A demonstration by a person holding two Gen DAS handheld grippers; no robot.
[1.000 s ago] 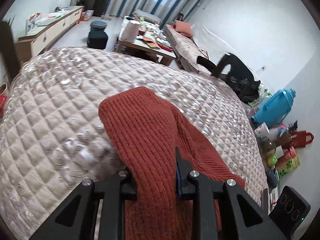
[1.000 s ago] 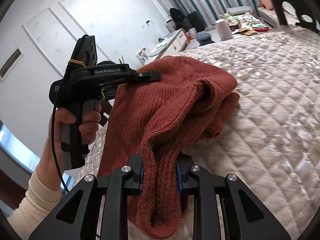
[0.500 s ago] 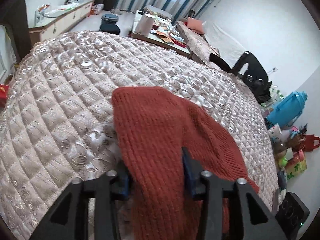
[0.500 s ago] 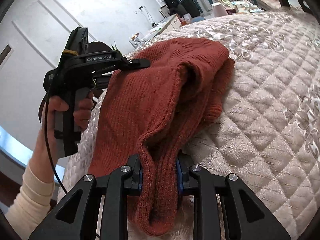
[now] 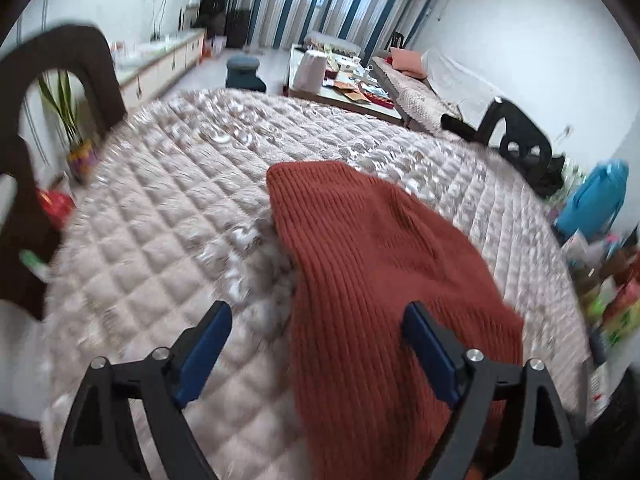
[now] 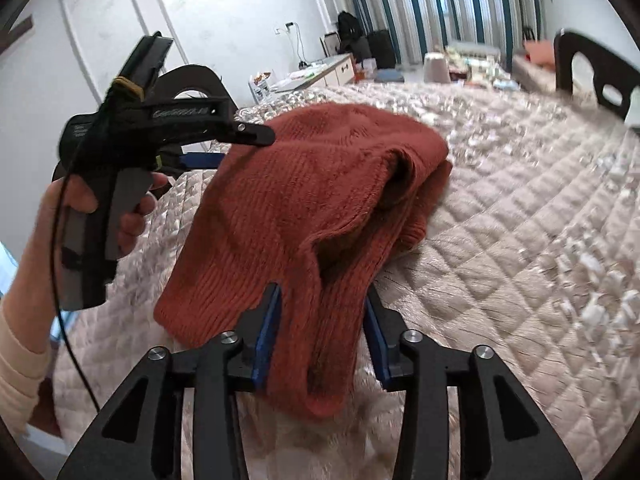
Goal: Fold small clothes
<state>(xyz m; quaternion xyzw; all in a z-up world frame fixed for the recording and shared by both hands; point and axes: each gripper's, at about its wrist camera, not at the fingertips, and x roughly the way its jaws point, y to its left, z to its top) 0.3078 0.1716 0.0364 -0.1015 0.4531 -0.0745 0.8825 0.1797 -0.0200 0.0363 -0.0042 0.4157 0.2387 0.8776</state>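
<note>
Quilted bed [image 5: 152, 248] carries the sweater [image 5: 368, 264], a soft, thick, limp knit that sags into folds, best pinched at a hem or corner; left tool [image 5: 316, 340] has just spread wide, and right tool [image 6: 320, 320] has just opened, knit loose between its pads.

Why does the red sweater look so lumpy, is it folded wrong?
Yes, it looks untidy. The red sweater lies bunched on the quilt, its layers gaping open on one side instead of lying flat, and one end droops between the right gripper fingers. Nothing looks torn or spilled.
</note>
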